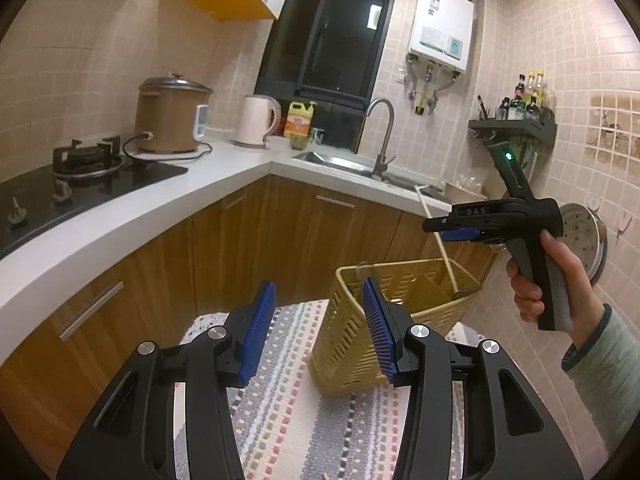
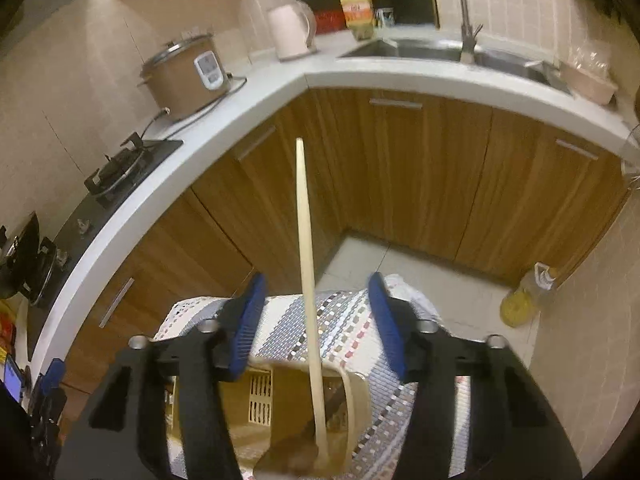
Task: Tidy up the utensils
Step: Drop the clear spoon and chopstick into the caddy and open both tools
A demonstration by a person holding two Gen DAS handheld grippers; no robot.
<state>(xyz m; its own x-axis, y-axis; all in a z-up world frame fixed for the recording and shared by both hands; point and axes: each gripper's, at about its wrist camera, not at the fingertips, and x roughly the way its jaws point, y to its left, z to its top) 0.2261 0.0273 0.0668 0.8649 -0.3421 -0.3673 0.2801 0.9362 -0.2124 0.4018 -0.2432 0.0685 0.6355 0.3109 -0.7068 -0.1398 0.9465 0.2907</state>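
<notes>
Left wrist view: I am looking along my left gripper (image 1: 318, 334) at the basket (image 1: 404, 280), a yellow slotted utensil holder standing tilted on the mat (image 1: 288, 400). My jaws are standing apart with nothing pressed between them; the right pad is overlapping the basket's near wall, and I cannot tell whether it is touching. One chopstick (image 1: 434, 236) is standing in the basket's far compartment, its long axis leaning up and away from the basket toward the sink (image 1: 340, 162). My right gripper (image 1: 440, 229) is hovering above the basket's far corner, beside the chopstick's upper half, held in a hand (image 1: 536, 280). Raised letters reading "DAS" are showing on its body. The water heater (image 1: 440, 26) above the sink is carrying a logo and stickers I cannot read. The yellow bottle (image 1: 298, 120) beside the sink is bearing an orange label, also unreadable.

Right wrist view: I am looking steeply down over the basket (image 2: 264, 392). The chopstick (image 2: 306, 264) is running straight up the middle between my right gripper's (image 2: 316, 320) pads, foot in the basket, tip pointing toward the cabinets. The pads are standing clear on both sides, so I am reading it as released, not gripped. My right hand is nearer the chopstick; the left is nearer the basket wall. I am judging that any re-grip would mean closing across the stick's axis.
</notes>
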